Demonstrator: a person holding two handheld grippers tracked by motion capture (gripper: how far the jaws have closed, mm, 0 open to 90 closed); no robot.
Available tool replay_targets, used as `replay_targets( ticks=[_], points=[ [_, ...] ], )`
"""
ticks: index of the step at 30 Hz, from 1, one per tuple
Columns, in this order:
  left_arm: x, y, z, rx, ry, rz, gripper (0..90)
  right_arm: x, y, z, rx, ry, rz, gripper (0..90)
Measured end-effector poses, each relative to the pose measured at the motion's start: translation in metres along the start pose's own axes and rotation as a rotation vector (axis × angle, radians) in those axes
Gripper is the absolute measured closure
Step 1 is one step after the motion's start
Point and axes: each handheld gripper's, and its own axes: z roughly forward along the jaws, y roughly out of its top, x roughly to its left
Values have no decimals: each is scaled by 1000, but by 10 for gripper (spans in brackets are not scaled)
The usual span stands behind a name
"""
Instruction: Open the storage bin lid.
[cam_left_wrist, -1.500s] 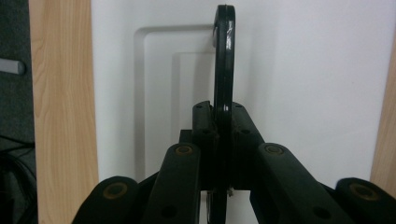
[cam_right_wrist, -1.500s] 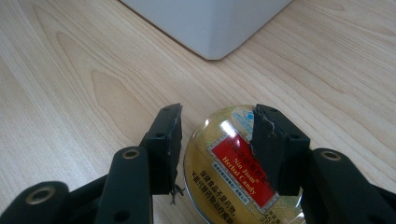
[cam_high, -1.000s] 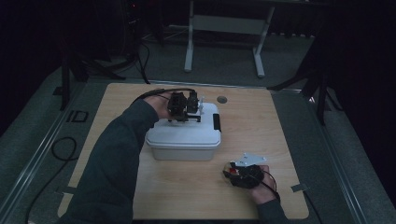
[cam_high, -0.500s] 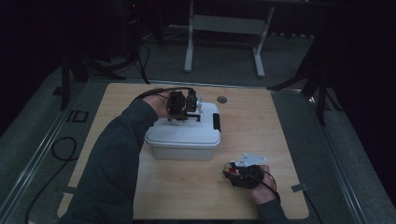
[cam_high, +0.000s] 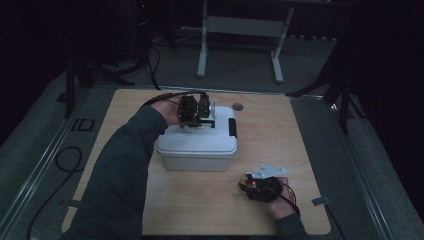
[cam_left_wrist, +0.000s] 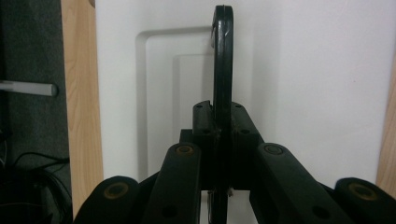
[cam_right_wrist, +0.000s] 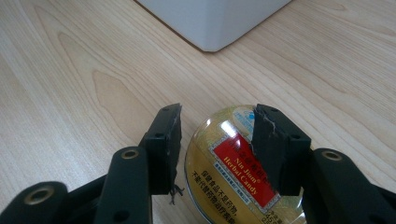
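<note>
Now: L tongs (cam_left_wrist: 219, 140) clamped shut on thin black handle (cam_left_wrist: 222, 56) of white plastic box (cam_high: 196, 145), mid-desk, gripped edge-on. Handle's long axis straight ahead of L tongs, along lid centre, so any lift goes straight up from that grip; lid (cam_left_wrist: 327, 70) smooth, matte, w/ shallow moulded recess on one side of handle. R tongs (cam_right_wrist: 217, 140) closed on round gold candy tin (cam_right_wrist: 238, 172), pads pressing rim on both sides, approx half-way shut; tin low, resting at or just above desk (cam_right_wrist: 70, 70), can't tell which. Tin lid glossy, domed, red label w/ print. Box corner (cam_right_wrist: 210, 23) ahead of R tongs, slightly to one side, apart from tin. Judged: R hand (cam_high: 270, 192) nearer tin's drop-in, once L raises lid. Desk pale wood grain, flat, bare betw. tin & box.
</note>
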Motion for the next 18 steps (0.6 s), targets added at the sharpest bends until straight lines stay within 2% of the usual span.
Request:
replay_targets(
  ticks=[9,18],
  points=[
    [1,-2,-6,-14,1,-4,845,0,0,0,0,1,4,516],
    [5,-8,-17,-36,21,-33,845,0,0,0,0,3,3,515]
  ],
)
